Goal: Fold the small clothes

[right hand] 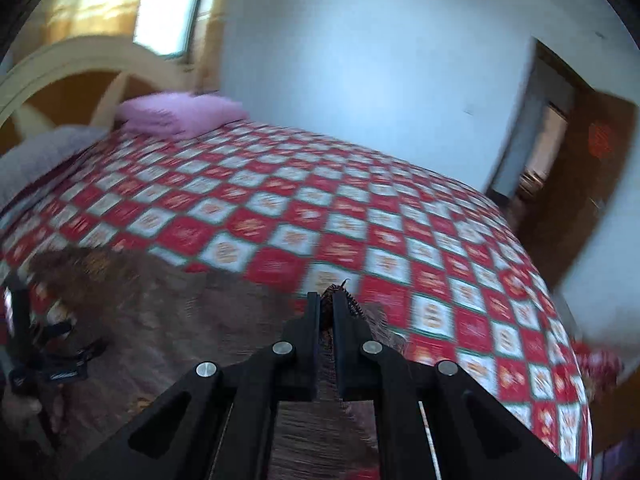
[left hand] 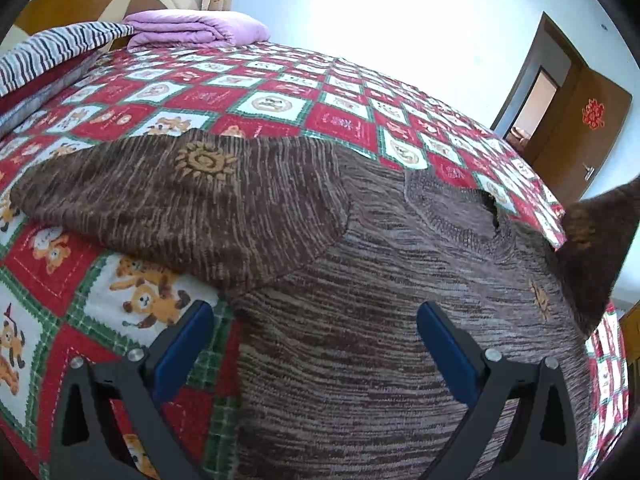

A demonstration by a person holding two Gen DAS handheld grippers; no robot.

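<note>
Right wrist: sweater (right hand: 180,320) edge between closed jaws.

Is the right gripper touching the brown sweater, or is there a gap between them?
Touching. In the right wrist view the right gripper has its jaws closed on a fold of the brown sweater, and the knit shows pinched between the fingers.

- Bare bedspread (left hand: 280,92) lies beyond the brown sweater (left hand: 360,320): room to pass.
- A pink folded blanket (left hand: 196,28) and striped cloth (left hand: 52,52) crowd the headboard end.
</note>
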